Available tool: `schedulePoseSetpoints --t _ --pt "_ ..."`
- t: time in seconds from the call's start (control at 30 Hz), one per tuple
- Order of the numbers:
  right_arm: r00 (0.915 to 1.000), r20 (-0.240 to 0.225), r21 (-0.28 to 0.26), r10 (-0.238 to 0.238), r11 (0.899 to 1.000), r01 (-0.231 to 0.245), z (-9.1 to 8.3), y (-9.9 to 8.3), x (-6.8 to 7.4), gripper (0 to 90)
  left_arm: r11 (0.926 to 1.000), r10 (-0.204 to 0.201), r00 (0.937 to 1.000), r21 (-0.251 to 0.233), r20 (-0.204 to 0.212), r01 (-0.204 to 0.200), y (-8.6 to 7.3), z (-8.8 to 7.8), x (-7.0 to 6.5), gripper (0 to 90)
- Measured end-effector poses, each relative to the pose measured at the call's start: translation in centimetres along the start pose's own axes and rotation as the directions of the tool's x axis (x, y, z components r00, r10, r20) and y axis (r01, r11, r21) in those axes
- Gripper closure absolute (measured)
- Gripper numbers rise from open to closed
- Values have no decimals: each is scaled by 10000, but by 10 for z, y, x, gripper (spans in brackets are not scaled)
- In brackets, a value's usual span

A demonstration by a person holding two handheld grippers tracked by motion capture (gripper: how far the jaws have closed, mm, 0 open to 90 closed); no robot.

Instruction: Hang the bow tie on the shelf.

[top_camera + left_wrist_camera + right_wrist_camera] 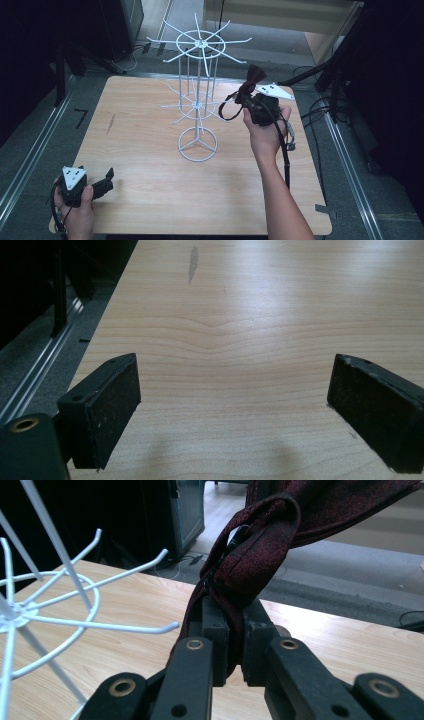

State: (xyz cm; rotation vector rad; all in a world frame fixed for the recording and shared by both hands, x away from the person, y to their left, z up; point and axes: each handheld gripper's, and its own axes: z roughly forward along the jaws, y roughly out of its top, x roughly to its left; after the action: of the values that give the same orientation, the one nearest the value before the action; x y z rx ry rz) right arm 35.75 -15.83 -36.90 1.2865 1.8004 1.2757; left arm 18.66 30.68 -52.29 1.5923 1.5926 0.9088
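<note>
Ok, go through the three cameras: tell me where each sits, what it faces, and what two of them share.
High view: above the person's side, looking forward and down on the table; both forearms and both grippers, left, right, show.
Left gripper view: rides the left gripper, facing bare tabletop between its open jaws.
Right gripper view: rides the right gripper, jaws shut on a dark red bow tie.
Shared: the white wire rack, in the high and right gripper views.

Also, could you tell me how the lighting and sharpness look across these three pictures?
High view: dim, dark surroundings, soft detail on the white wire rack. Left gripper view: pale glare across the table, which blurs with distance, soft shadows below the open jaws. Right gripper view: the dark red bow tie is sharp, the floor behind is blurred.
</note>
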Motion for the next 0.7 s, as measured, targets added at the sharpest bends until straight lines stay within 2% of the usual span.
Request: schedulePoseSetpoints --t 0.33,0.7 --pt "9988 -375 -274 -326 9991 316 -13 1 16 846 10000 -15 10000 -13 -35 15 0 0 -1 75" --pt "9949 -828 -276 -568 9981 547 -13 -5 32 845 10000 -16 10000 -14 -36 16 0 0 -1 75"
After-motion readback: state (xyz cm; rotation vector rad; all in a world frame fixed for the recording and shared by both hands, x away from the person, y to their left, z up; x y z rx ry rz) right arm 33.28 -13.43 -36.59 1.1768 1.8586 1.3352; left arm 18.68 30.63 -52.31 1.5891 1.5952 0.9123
